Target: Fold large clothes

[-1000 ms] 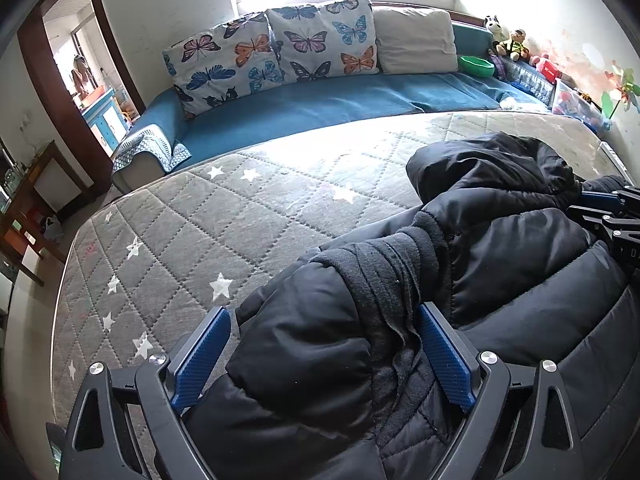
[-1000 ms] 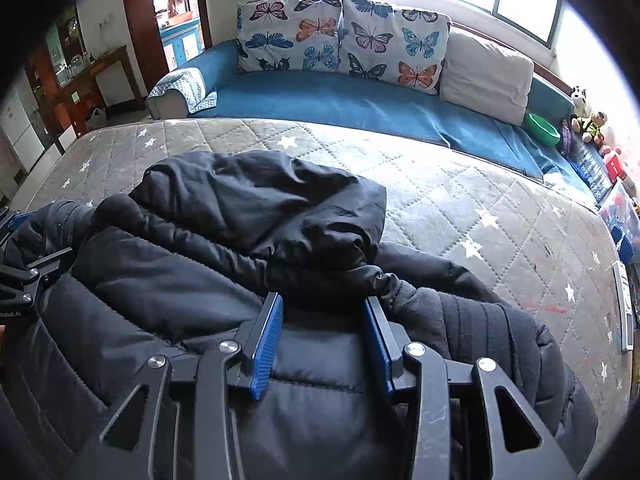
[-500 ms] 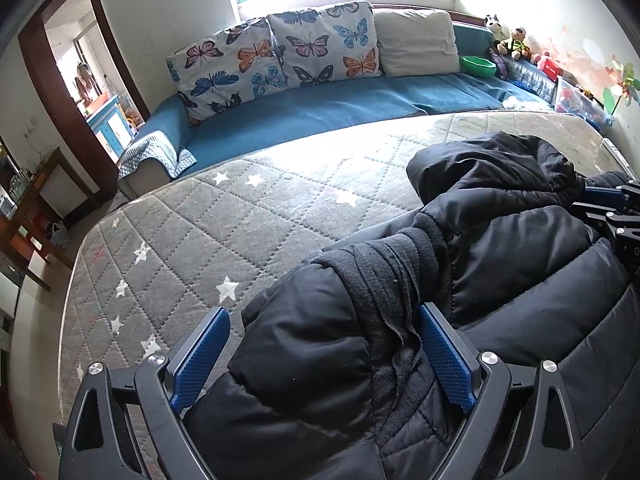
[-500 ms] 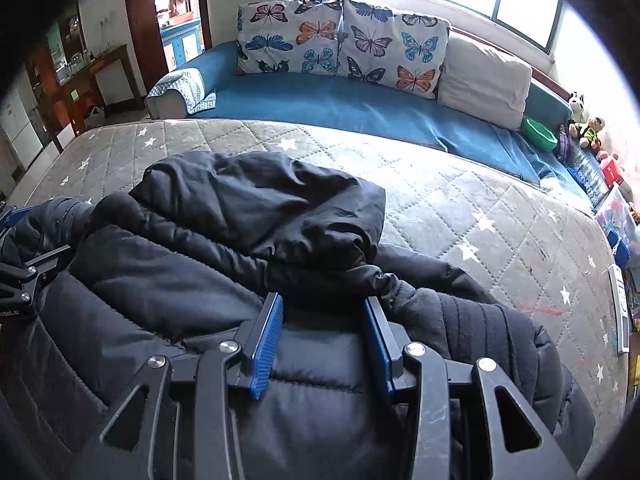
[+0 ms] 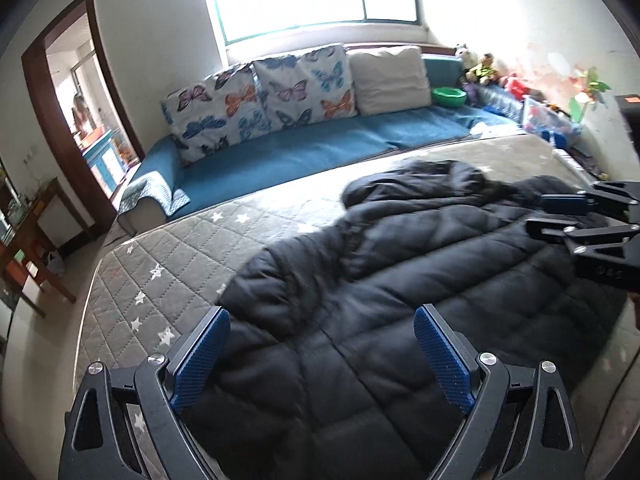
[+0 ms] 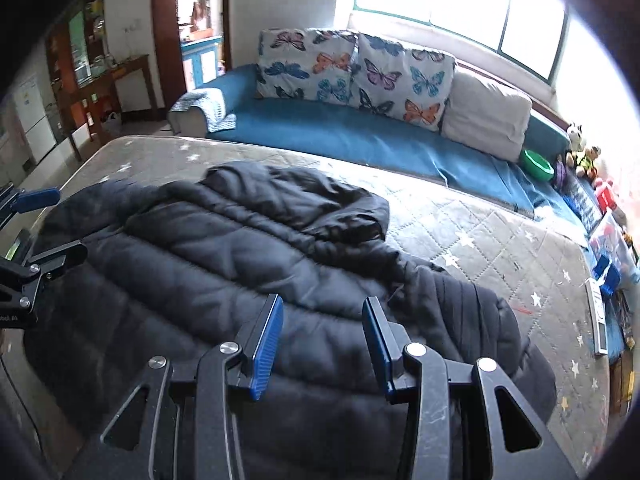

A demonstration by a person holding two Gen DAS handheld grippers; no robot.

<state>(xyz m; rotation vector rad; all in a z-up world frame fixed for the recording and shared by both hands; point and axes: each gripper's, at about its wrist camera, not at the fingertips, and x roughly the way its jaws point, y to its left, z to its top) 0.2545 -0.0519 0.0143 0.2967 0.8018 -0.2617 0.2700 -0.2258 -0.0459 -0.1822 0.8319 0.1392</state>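
Note:
A black puffer jacket point(image 5: 400, 280) lies spread on the grey star-print mattress point(image 5: 192, 248), hood point(image 5: 416, 180) toward the sofa, sleeves folded in over the body. It also shows in the right wrist view point(image 6: 224, 264). My left gripper point(image 5: 322, 348) hangs open above the jacket's left side, holding nothing. My right gripper point(image 6: 322, 332) is open above the right side, near the ribbed cuff point(image 6: 468, 300), and holds nothing. Each gripper shows at the edge of the other's view.
A blue sofa point(image 5: 304, 148) with butterfly cushions point(image 5: 260, 100) runs along the mattress's far side under the window. Toys and boxes point(image 6: 612, 232) line the right wall. A doorway point(image 5: 80, 112) and wooden furniture stand at the left.
Both grippers have let go of the jacket and lifted up and back. The left jaws were around the left sleeve cuff and the right jaws around the collar area; both are now clear.

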